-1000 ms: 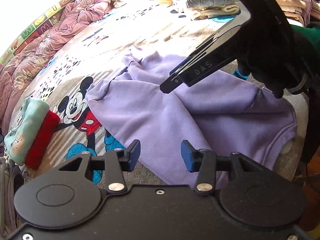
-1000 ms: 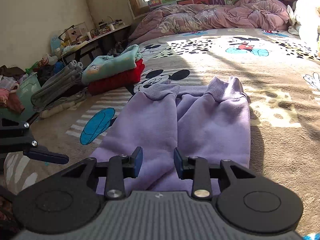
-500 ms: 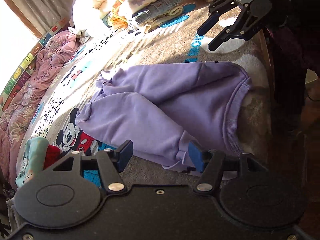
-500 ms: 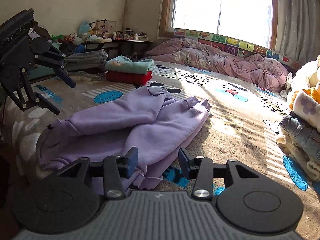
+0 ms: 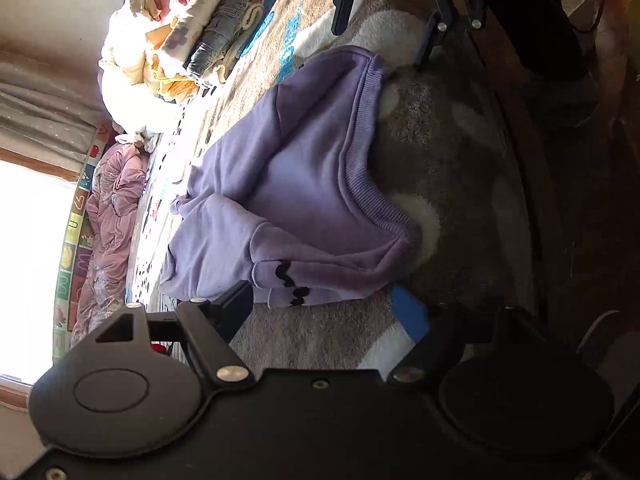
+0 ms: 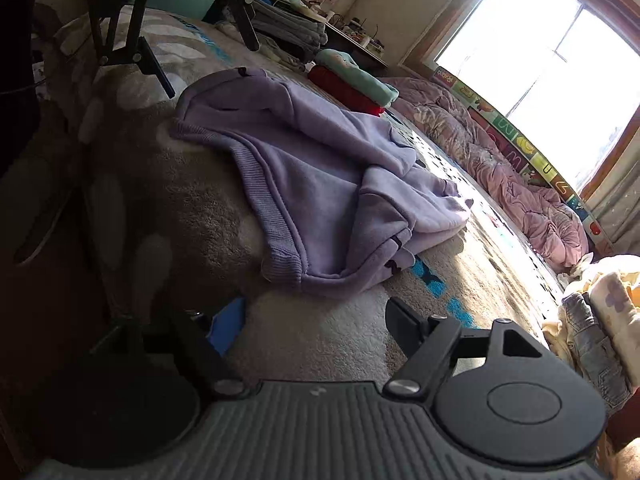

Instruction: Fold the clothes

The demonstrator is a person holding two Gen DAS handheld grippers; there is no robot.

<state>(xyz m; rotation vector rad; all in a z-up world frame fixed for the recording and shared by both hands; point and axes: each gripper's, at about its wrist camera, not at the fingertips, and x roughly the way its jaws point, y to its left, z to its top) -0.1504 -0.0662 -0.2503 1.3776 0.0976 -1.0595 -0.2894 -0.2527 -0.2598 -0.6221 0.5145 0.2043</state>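
both grippers' jaws opening beside sweatshirt hem

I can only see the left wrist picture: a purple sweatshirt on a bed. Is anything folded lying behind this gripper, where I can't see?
Observer: Yes. In the right wrist view a folded teal garment lies on a red one, beyond the purple sweatshirt.
Operator: What's past those?
Observer: A low desk crowded with small things, along the wall.
Operator: Is the other gripper holding something?
Observer: No. The right gripper is opening its jaws; only the bedcover shows between them, with the sweatshirt's hem just ahead.
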